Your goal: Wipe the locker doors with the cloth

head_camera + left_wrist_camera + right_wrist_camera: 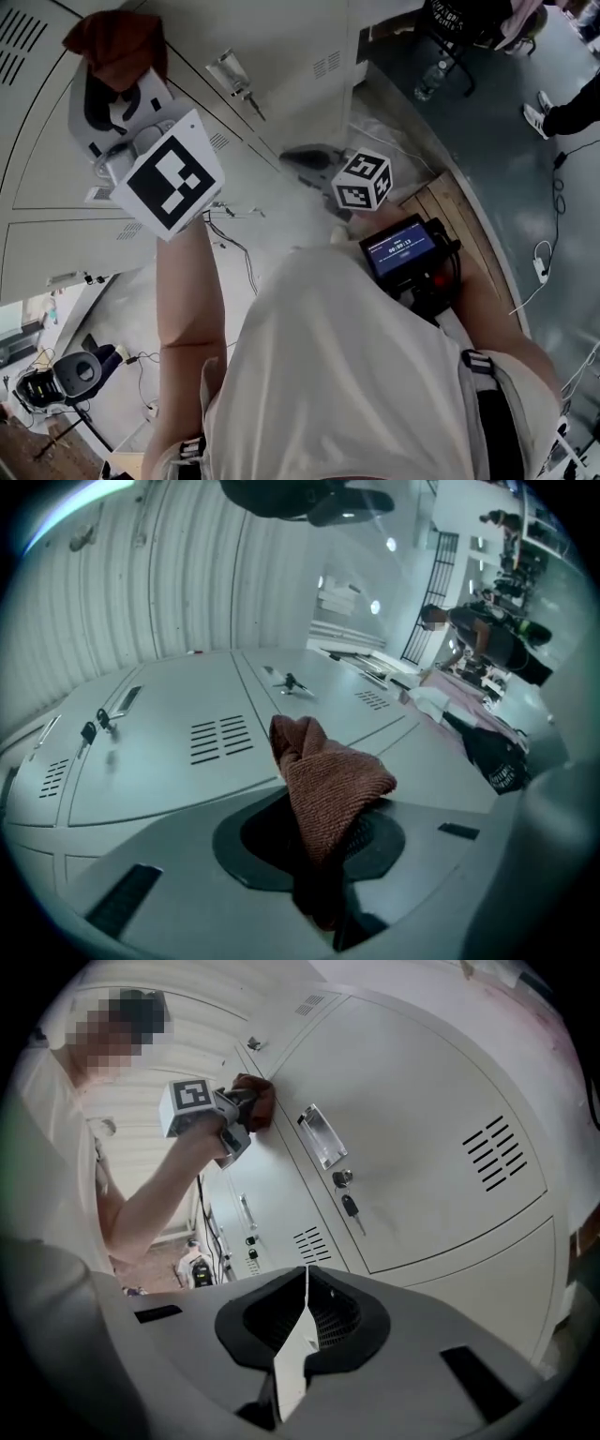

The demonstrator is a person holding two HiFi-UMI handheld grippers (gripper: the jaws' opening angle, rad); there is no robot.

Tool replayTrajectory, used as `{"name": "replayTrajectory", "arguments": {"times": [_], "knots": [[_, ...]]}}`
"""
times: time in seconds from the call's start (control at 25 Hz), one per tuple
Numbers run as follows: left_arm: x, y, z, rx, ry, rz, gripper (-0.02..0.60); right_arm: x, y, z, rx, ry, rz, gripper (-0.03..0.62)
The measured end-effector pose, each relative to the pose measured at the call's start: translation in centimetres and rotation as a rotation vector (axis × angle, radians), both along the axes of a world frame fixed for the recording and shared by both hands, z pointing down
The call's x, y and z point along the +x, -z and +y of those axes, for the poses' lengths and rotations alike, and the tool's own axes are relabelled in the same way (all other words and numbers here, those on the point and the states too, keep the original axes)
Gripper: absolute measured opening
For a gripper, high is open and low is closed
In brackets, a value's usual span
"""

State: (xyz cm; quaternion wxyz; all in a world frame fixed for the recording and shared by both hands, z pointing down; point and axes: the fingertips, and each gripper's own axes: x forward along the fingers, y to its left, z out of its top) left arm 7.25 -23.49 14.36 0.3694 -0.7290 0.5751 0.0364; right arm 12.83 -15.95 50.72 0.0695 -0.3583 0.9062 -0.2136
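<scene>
Left gripper [323, 850] clamped tight on rust-brown knitted cloth [330, 778]. Wad sticks out past tips, so fabric, not plastic, meets pale grey metal locker door [422, 1119]. Cloth at door's left edge, up near top, looks like it's touching. Right gripper [302, 1321] fully closed, nothing in it, held low and back. My guess: parked clear of wiping arm.

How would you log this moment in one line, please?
left tool: shut on cloth | cloth: up at locker doors | right tool: shut, empty, away from doors
</scene>
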Motion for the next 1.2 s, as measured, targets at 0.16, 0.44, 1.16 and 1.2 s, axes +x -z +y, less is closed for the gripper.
{"name": "replayTrajectory", "arguments": {"times": [0.16,0.44,1.16,1.2], "knots": [[1.7,-6.1,-0.6,-0.107,0.010,-0.137,0.071,-0.1,-1.7,0.7,-0.034,0.023,-0.021,0.018],[1.7,-16.6,-1.2,-0.316,-0.041,-0.149,0.072,-1.2,-3.9,1.5,-0.088,0.066,-0.034,0.018],[-10.0,-35.0,9.2,-0.945,-0.282,0.244,0.072,-2.1,-1.5,3.9,0.003,0.020,0.031,0.018],[-11.0,-36.1,10.4,-0.972,-0.278,0.262,0.072,-2.4,-1.7,4.6,-0.004,0.014,0.029,0.018]]}}
